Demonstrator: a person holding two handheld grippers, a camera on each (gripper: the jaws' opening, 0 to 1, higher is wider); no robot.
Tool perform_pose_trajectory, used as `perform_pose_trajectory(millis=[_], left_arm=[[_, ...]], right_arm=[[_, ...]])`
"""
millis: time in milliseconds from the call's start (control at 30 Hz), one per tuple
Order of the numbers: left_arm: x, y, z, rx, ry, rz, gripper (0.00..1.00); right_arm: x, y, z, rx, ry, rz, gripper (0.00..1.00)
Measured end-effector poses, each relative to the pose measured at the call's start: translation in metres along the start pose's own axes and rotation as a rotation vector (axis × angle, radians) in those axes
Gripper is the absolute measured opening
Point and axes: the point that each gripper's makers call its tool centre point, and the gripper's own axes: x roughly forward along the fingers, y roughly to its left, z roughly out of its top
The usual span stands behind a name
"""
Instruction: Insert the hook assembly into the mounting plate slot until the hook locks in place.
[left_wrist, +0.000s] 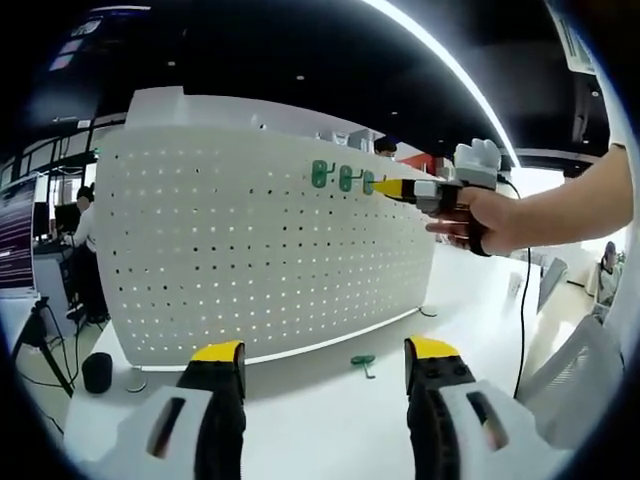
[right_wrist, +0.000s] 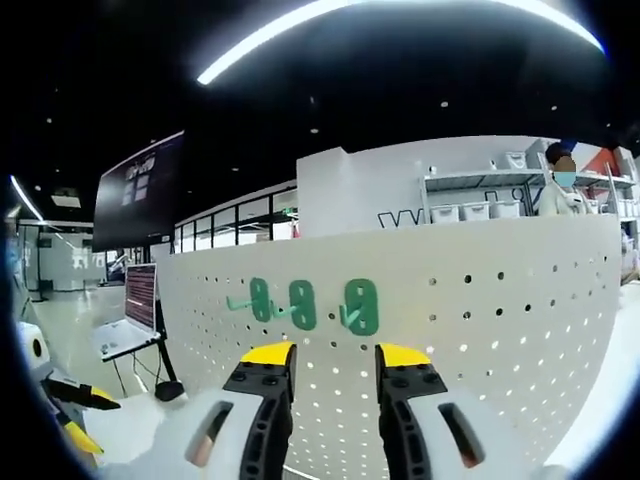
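A white pegboard plate (left_wrist: 250, 250) stands upright on the white table (left_wrist: 330, 410). Three green hooks hang in a row on it (left_wrist: 345, 179), and the right gripper view shows them close up (right_wrist: 303, 304). A person's hand holds my right gripper (left_wrist: 395, 187) with its yellow tips at the rightmost hook (left_wrist: 368, 182). In its own view my right gripper (right_wrist: 335, 355) is open just below that hook (right_wrist: 361, 306), with nothing between the jaws. One more green hook (left_wrist: 363, 362) lies on the table in front of the plate. My left gripper (left_wrist: 325, 352) hovers open above the table, short of that loose hook.
A black cable (left_wrist: 525, 300) hangs from the right gripper. A black cylinder (left_wrist: 97, 372) and a tripod (left_wrist: 40, 340) stand at the left, with a seated person (left_wrist: 80, 225) behind. A laptop on a stand (right_wrist: 125, 335) and shelves with bins (right_wrist: 470, 210) lie beyond the plate.
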Motion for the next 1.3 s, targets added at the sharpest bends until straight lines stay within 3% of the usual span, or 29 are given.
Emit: perform_pose_trajectory(millis=[233, 867, 1300], left_arm=[[0.005, -0.008, 0.004, -0.004, -0.010, -0.022, 0.67], [0.004, -0.009, 0.009, 0.007, -0.022, -0.023, 0.68], [0.003, -0.009, 0.012, 0.010, -0.028, -0.027, 0.68]], right_arm=[[-0.010, 0.005, -0.002, -0.018, 0.008, 0.013, 0.34], [-0.051, 0.023, -0.025, -0.063, 0.053, 0.081, 0.43], [-0.074, 0.029, -0.039, -0.071, 0.077, 0.083, 0.45]])
